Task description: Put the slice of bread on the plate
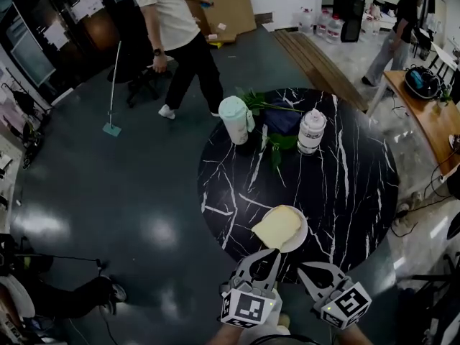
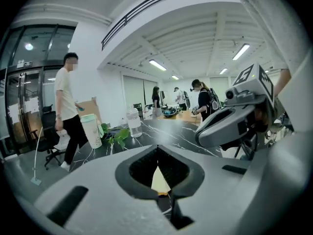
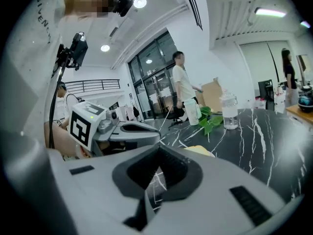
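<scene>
Nearest the camera, both hand-held grippers sit at the near edge of the round black marble table (image 1: pixel 345 185).

The left gripper (image 1: pixel 276 253) has its jaws brought together at the tips, with nothing between them. In the left gripper view (image 2: pixel 157 149) a pale wedge of bread shows only through the gap behind the tips. Its tips lie just beside the near rim of the plate; contact cannot be confirmed.

The right gripper (image 1: pixel 301 267) is just to the right of the left one, and the two are apart. Its jaws are likewise closed and empty (the right gripper view (image 3: pixel 157 151) shows only veined tabletop through the gap).

The slice of bread (image 1: pixel 277 227) lies flat on the white plate (image 1: pixel 301 238), which stands at the near edge of the table. The slice's left corner overhangs the plate's rim.

Toward the far edge stand a mint-green lidded tumbler (image 1: pixel 234 119) and a clear bottle (image 1: pixel 311 131), both upright. Green leafy sprigs (image 1: pixel 277 148) lie between them.

Beyond the table, a person in a white shirt and dark trousers (image 1: pixel 176 42) stands on the dark floor, with a long-handled mop (image 1: pixel 113 92) nearby. Another person (image 1: pixel 394 34) stands near a wooden desk (image 1: pixel 431 117) at the far right.
</scene>
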The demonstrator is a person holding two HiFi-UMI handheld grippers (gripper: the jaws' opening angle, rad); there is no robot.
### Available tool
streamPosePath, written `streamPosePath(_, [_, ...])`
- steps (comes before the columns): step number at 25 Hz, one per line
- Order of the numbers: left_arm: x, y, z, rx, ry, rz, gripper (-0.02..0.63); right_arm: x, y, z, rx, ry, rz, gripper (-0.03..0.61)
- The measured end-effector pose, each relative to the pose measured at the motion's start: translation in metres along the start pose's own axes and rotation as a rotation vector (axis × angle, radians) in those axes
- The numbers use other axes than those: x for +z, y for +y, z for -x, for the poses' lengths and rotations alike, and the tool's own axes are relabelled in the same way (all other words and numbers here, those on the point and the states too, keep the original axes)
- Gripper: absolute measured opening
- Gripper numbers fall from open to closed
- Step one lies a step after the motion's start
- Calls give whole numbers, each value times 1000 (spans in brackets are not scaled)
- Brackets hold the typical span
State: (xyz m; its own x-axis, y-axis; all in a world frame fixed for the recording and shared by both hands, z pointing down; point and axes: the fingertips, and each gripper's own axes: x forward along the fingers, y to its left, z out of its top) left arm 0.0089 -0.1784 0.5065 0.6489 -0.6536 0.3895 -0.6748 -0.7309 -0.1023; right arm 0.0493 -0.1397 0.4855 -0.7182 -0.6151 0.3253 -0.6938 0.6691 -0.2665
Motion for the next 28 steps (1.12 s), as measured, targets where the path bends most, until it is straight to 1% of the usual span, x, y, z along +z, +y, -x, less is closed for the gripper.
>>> streamPosePath(7, [3, -15, 21, -20, -7, 45, 9, 9, 8, 6, 9, -3, 24, 11])
streamPosePath(9, [0, -15, 25, -17, 2, 48, 9, 12, 11, 7, 16, -3, 25, 11])
streamPosePath(12, [-2, -14, 31, -7, 9, 55, 9, 14, 14, 11, 14, 8, 54, 11])
streamPosePath(16, [1, -13, 37, 5, 5, 66, 9, 19, 15, 18, 1, 6, 72, 11])
streamPosePath(19, [5, -15, 39, -1, 0, 66, 9, 23, 16, 23, -9, 10, 92, 11])
streamPosePath(21, [8, -18, 39, -11, -2, 61, 9, 24, 17, 26, -11, 3, 78, 11])
streamPosePath(24, [11, -22, 38, -20, -1, 58, 9, 30, 15, 31, -4, -47, -25, 11])
streamPosePath(25, [12, -22, 38, -20, 1, 61, 9, 32, 14, 32, -6, -57, -44, 11])
streamPosePath(28, [11, -20, 40, -17, 7, 72, 9, 31, 12, 35, -23, -44, -20, 9])
